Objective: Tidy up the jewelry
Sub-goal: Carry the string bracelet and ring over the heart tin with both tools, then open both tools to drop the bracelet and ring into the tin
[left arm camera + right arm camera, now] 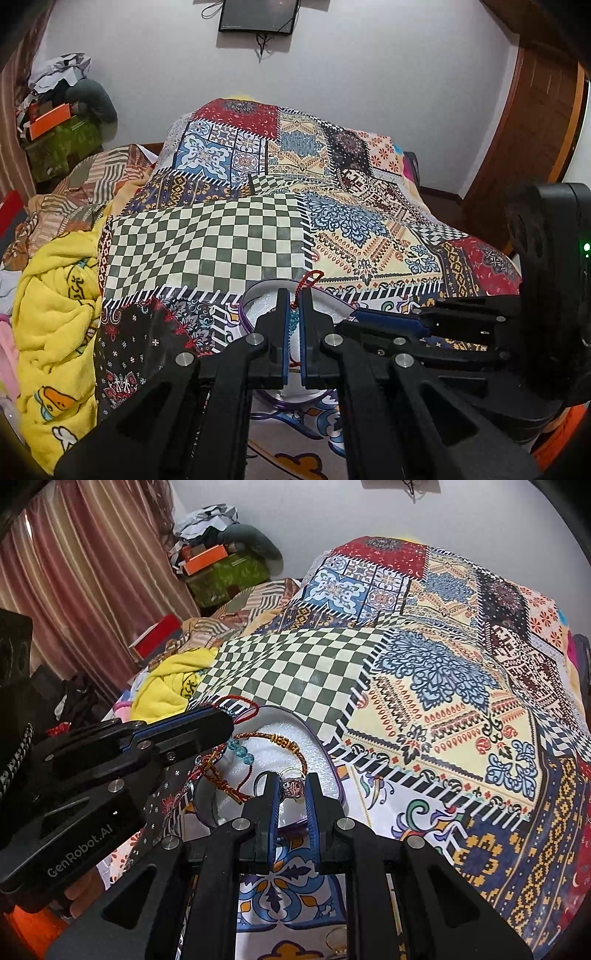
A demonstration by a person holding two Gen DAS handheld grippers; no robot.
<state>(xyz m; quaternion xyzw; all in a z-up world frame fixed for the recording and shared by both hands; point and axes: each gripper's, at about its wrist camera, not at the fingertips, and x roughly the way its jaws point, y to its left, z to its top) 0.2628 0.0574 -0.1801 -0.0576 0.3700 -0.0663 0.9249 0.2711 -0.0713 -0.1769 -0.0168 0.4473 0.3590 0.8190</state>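
red cord bracelet [294, 314] between left jaws, ring [292, 785] between right jaws

Both tools are showing matte black plastic frames with triangular cut-outs and round silver screw heads at the linkage joints. The left gripper [293, 295] is wearing blue pads along its inner finger faces, as is the right gripper [291, 781]. White "GenRobot.AI" lettering is showing on the left housing; a green light is glowing on the right one.
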